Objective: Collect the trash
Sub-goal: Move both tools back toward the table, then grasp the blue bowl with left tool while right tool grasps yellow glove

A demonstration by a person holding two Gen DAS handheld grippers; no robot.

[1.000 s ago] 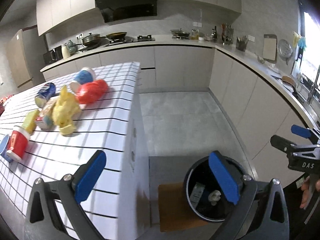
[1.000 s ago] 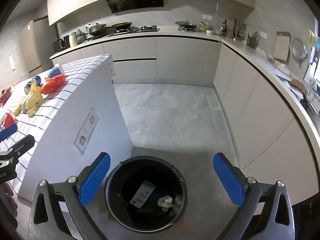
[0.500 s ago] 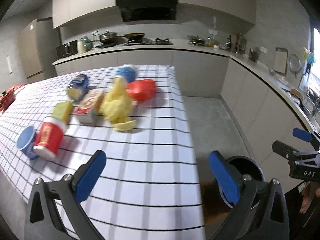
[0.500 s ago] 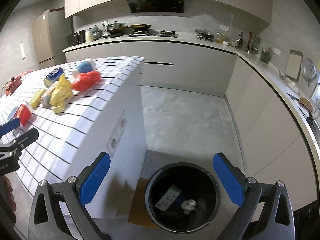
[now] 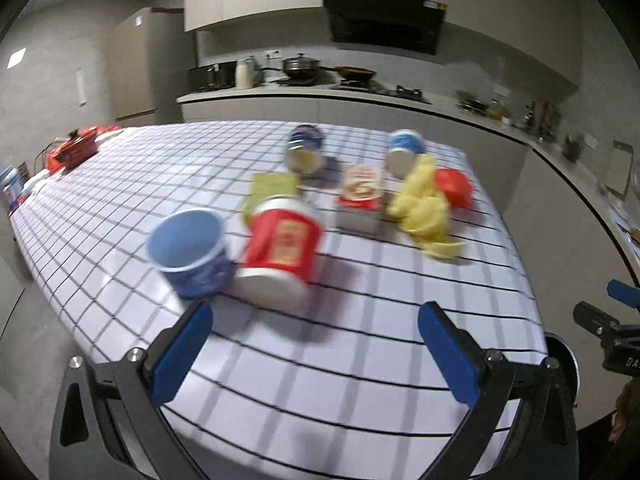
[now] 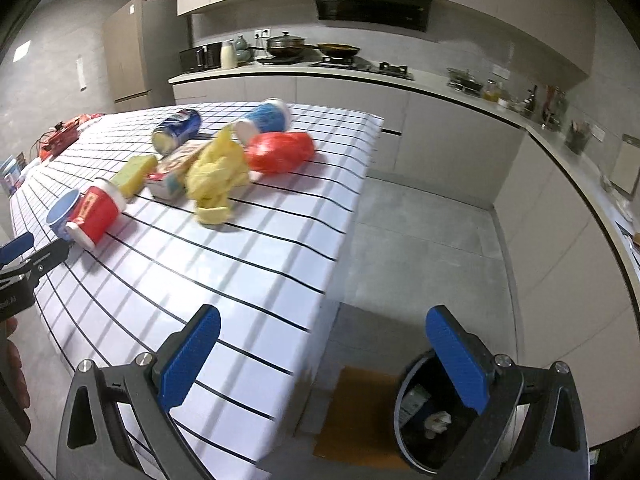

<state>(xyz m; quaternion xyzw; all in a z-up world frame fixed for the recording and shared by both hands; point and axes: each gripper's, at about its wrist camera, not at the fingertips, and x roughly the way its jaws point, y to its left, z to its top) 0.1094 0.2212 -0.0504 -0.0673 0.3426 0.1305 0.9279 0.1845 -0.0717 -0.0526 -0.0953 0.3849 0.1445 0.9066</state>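
Two empty, wide-open grippers: your left gripper (image 5: 314, 354) faces the red cup (image 5: 280, 250) just ahead, touching the blue cup (image 5: 190, 250); your right gripper (image 6: 324, 360) hangs above the bin (image 6: 436, 420). Closing off-centre could roll either cup away.

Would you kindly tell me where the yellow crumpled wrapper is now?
The yellow crumpled wrapper lies on the checked tablecloth, mid-pile in the right wrist view, between the red bag and the flat carton.

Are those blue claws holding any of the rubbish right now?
No. The left gripper and right gripper are both open and empty; the red cup lies untouched on the table.
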